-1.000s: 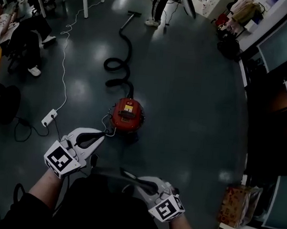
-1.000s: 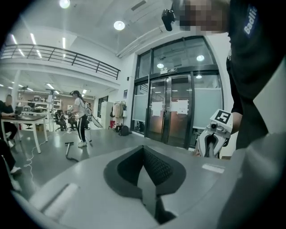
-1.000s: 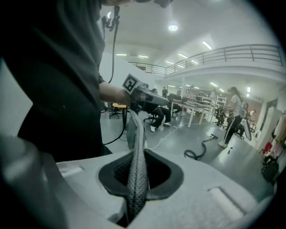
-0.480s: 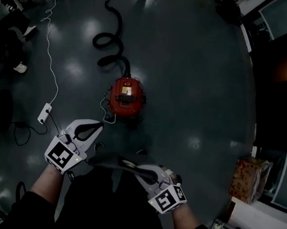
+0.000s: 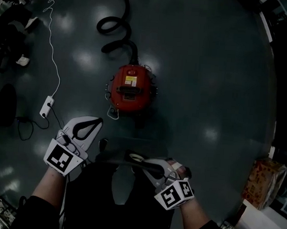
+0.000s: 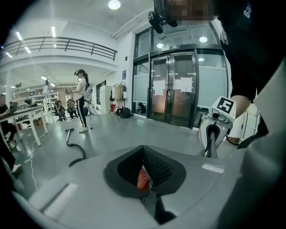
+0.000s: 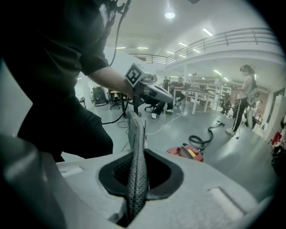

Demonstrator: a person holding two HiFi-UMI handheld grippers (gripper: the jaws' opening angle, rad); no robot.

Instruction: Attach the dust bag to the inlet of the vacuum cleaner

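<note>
two grippers in view, both closed. the right gripper (image 7: 136, 172) has its jaws clamped on the dust bag (image 7: 135, 134), a dark, mesh-textured strip seen edge-on. the bag runs out past the right fingertips (image 7: 156, 172) and up toward the underside of the left gripper (image 6: 145, 176). how its far end is held there cannot be made out. the left gripper's jaws are pressed together. whether any part of the bag sits between the pads cannot be told. a sliver of red shows through the slit between them. in the head view the bag lies as a dark band spanning the gap between the two grippers, behind the left fingertips and just ahead of the right ones. the vacuum cleaner (image 5: 131, 86), red and round, stands on the floor (image 5: 211, 67) well ahead of both sets of fingertips, apart from the bag. its black hose (image 5: 133, 51) coils away on the far side. a white power strip (image 5: 46, 106) lies on the floor to the left of the left fingertips.
</note>
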